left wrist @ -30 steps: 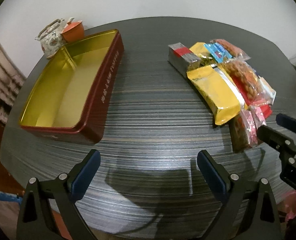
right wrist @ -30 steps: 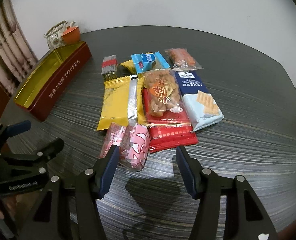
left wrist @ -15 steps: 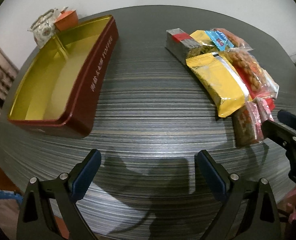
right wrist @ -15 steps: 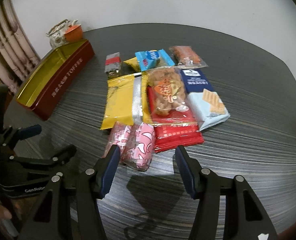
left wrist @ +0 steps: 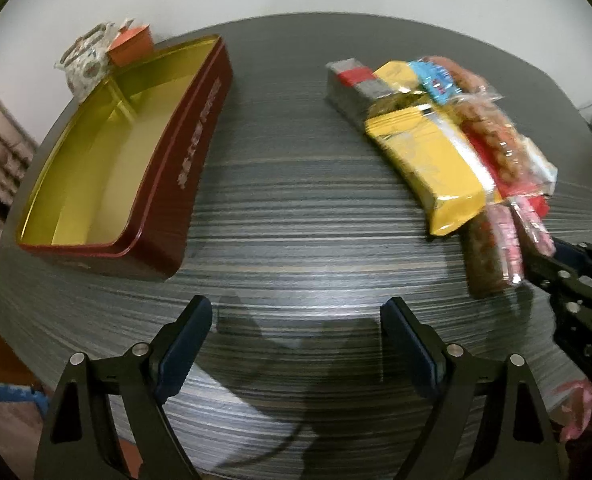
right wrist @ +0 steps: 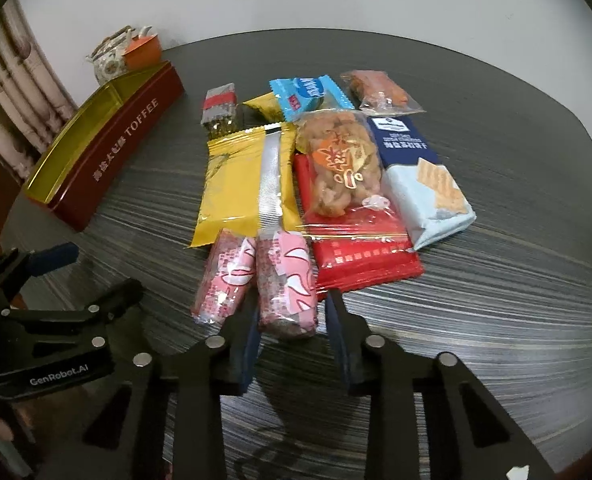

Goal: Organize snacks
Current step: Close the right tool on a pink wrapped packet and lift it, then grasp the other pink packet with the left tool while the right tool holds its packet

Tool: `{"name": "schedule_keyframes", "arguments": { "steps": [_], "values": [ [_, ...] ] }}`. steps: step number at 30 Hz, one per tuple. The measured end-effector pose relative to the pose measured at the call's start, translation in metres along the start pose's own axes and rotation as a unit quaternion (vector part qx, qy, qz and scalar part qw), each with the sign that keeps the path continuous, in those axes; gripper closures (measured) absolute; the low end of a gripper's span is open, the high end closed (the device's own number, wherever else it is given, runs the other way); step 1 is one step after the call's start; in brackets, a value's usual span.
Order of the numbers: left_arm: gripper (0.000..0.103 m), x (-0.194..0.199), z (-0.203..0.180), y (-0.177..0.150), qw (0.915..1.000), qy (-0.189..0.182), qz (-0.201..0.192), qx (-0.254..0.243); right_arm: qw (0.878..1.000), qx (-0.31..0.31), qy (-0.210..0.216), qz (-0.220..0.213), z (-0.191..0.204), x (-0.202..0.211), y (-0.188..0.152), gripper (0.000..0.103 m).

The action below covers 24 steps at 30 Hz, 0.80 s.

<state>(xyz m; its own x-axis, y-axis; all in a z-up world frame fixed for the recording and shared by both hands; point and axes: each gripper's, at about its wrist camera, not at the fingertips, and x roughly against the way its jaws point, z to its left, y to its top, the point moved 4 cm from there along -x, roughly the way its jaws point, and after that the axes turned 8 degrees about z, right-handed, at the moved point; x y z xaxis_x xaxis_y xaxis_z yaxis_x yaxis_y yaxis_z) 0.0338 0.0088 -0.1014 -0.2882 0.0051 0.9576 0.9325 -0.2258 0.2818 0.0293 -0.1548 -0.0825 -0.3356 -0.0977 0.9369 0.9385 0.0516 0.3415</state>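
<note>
Several snack packets lie in a pile on the dark table (right wrist: 516, 300): two pink-wrapped bars (right wrist: 285, 280), a yellow packet (right wrist: 239, 184), a red packet (right wrist: 366, 260), a blue cracker packet (right wrist: 424, 176). An empty red toffee tin (left wrist: 107, 168) with a gold inside stands at the left. My right gripper (right wrist: 291, 320) is partly closed, its fingers on either side of the near end of the right pink bar. My left gripper (left wrist: 296, 344) is open and empty above bare table, in front of the tin.
A patterned teapot (left wrist: 83, 68) and an orange cup (left wrist: 131, 44) stand behind the tin at the table's far left edge. A curtain (right wrist: 11, 92) hangs at the left. The left gripper shows in the right wrist view (right wrist: 55, 280).
My right gripper has moved forward to the pink bars and narrowed its jaws around the right one. The left gripper has shifted a little; the tin and snacks lie as before.
</note>
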Motion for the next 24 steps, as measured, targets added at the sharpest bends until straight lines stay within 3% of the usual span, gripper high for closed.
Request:
{"name": "schedule_keyframes", "arguments": {
  "steps": [6,10,14,19,24],
  "values": [
    [0.016,0.01,-0.012,0.0,0.9997,-0.003,-0.013,-0.019,1.0,0.006,-0.002,0.003,0.001,0.004,0.001,0.082],
    [0.016,0.02,-0.02,0.0,0.9989,-0.029,-0.031,-0.02,1.0,0.003,-0.004,-0.007,-0.002,0.017,0.001,0.082],
    [0.016,0.028,-0.034,0.001,0.9983,-0.021,-0.036,-0.04,1.0,-0.004,-0.013,-0.023,-0.008,0.033,0.0,0.082],
    [0.016,0.04,-0.054,0.007,0.996,-0.055,-0.044,-0.055,0.999,-0.027,-0.018,-0.04,-0.028,0.054,-0.007,0.082],
    [0.016,0.043,-0.075,0.014,0.9945,-0.062,-0.039,-0.074,0.996,-0.061,-0.025,-0.052,-0.054,0.067,-0.017,0.082]
  ]
}}
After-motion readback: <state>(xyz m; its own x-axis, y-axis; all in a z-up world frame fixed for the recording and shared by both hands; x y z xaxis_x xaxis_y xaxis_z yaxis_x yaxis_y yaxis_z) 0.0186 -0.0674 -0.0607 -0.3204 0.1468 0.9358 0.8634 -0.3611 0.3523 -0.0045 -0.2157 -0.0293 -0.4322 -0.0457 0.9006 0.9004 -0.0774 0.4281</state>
